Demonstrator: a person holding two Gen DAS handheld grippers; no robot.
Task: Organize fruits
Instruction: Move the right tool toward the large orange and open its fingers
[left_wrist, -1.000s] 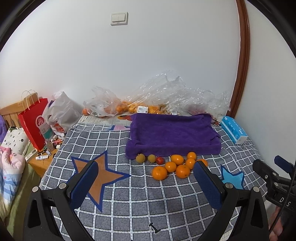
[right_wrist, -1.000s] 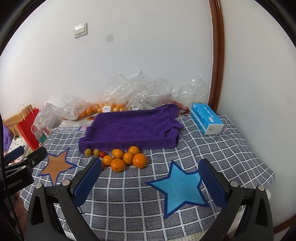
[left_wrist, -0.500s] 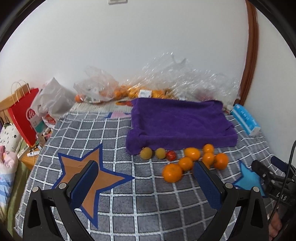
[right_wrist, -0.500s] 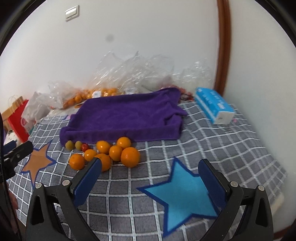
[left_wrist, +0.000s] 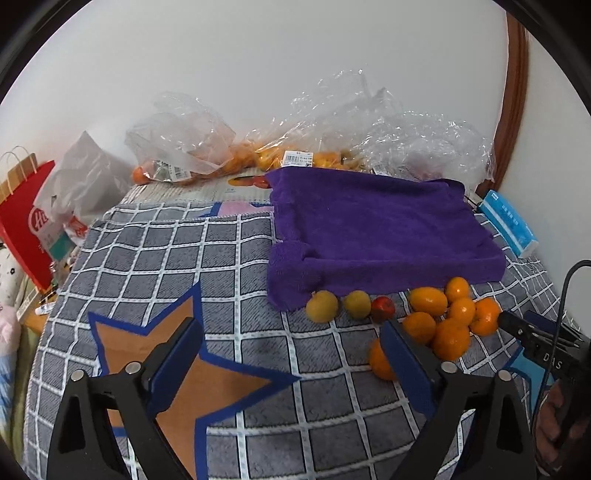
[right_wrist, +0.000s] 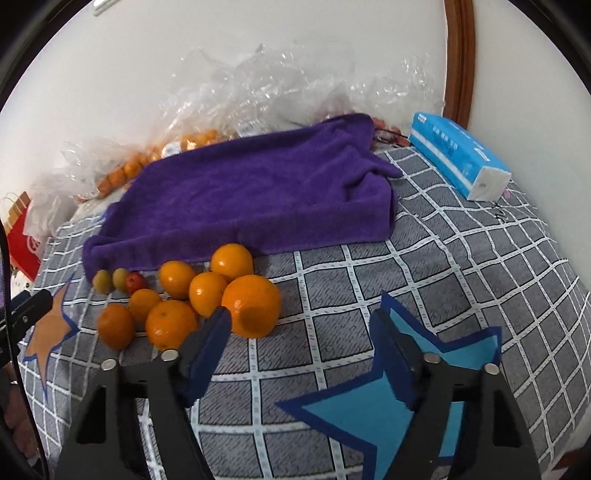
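Note:
Several oranges (left_wrist: 450, 338) (right_wrist: 251, 305) lie in a cluster on the grey checked cloth, just in front of a purple towel (left_wrist: 380, 229) (right_wrist: 255, 199). Two yellow-green fruits (left_wrist: 322, 306) (right_wrist: 102, 280) and a small red fruit (left_wrist: 382, 308) (right_wrist: 135, 282) lie in a row to the cluster's left. My left gripper (left_wrist: 291, 350) is open and empty, low over an orange star patch (left_wrist: 177, 354), left of the fruits. My right gripper (right_wrist: 301, 332) is open and empty, just right of the biggest orange, over a blue star patch (right_wrist: 373, 413).
Clear plastic bags (left_wrist: 332, 147) (right_wrist: 177, 144) with more oranges lie along the wall behind the towel. A blue tissue pack (left_wrist: 508, 223) (right_wrist: 458, 155) lies at the right. A red paper bag (left_wrist: 22, 225) and a white bag (left_wrist: 81, 184) stand off the left edge.
Both grippers have moved forward and down towards the fruits, which now look larger and closer. Both stay open and empty.

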